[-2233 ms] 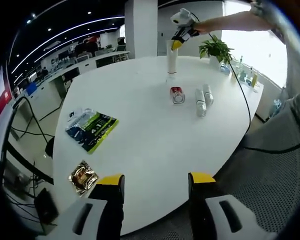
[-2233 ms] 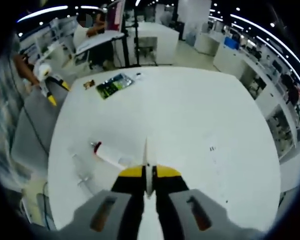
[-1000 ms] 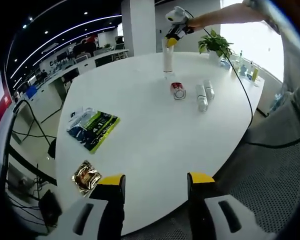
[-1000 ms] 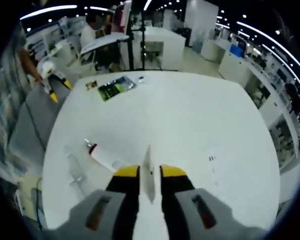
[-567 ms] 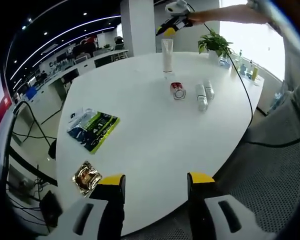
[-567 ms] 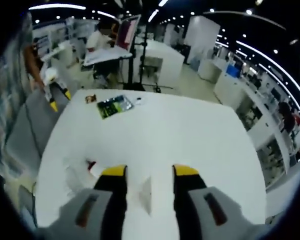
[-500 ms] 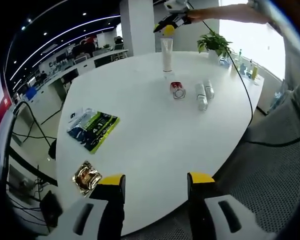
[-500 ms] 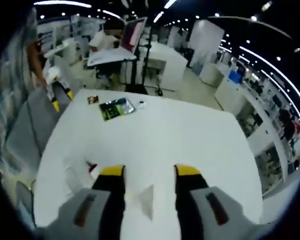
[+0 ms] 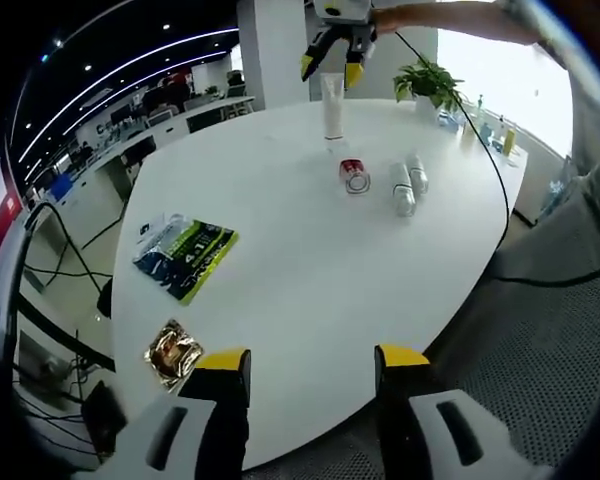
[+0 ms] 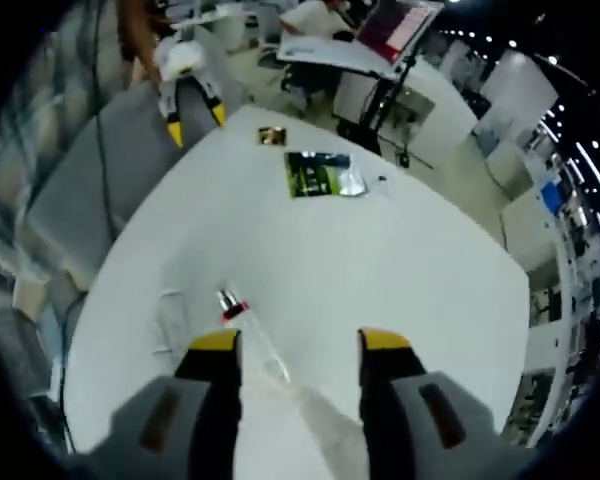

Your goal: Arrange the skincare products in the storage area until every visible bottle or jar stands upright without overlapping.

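**A:** Office hall with ceiling lights is behind, and your white table (image 9: 310, 270) is the landmark. What stands on it?

**B:** One white tube (image 9: 332, 107) stands upright at the far side of the table in the left gripper view. Nearer than the tube lies a bottle with a red cap (image 9: 354, 176), and just beside it two clear bottles (image 9: 407, 186) lie side by side. All three are on their sides.

**A:** And your claws?

**B:** Your right gripper (image 9: 328, 68) is above the tube, jaws wide apart, holding nothing. Your left gripper (image 9: 312, 364) is at the near edge of the table, also wide apart and holding nothing.

**A:** What else is on the table?

**B:** A green and black pouch (image 9: 185, 256) and a small gold packet (image 9: 168, 352), well apart from the tube, toward the near left edge
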